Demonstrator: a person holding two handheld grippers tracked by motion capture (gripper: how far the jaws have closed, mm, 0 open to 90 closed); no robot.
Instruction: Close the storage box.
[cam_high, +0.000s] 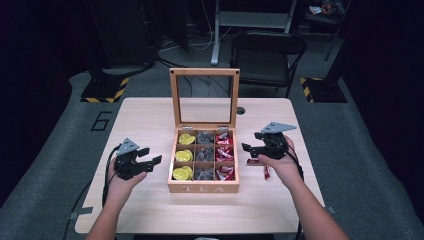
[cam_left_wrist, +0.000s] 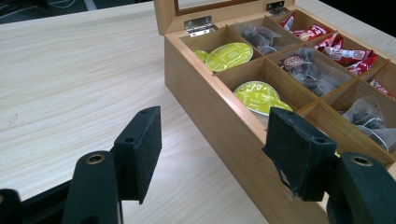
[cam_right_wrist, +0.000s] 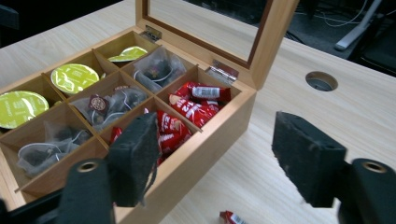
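Note:
A wooden tea box (cam_high: 202, 189) stands mid-table with its glass lid (cam_high: 205, 72) upright. Its left column holds yellow-green capsules (cam_high: 184, 156), the middle column dark tea bags (cam_high: 204, 155), the right column red packets (cam_high: 224, 153). My left gripper (cam_high: 150, 156) hovers left of the box, open, nothing between its pads (cam_left_wrist: 140, 149); the box's side wall (cam_left_wrist: 210, 98) lies just ahead of it. My right gripper (cam_high: 251, 141) hangs open and empty to the right of the box, above the box's right wall (cam_right_wrist: 205, 154). Loose red packets (cam_high: 266, 171) lie on the table under that hand.
One red packet (cam_right_wrist: 231, 218) shows on the table beside the box's right wall. A cable hole (cam_high: 241, 110) sits in the tabletop behind the box. A black folding chair (cam_high: 267, 55) stands beyond the far edge. Bare wood (cam_high: 145, 120) spreads left of the box.

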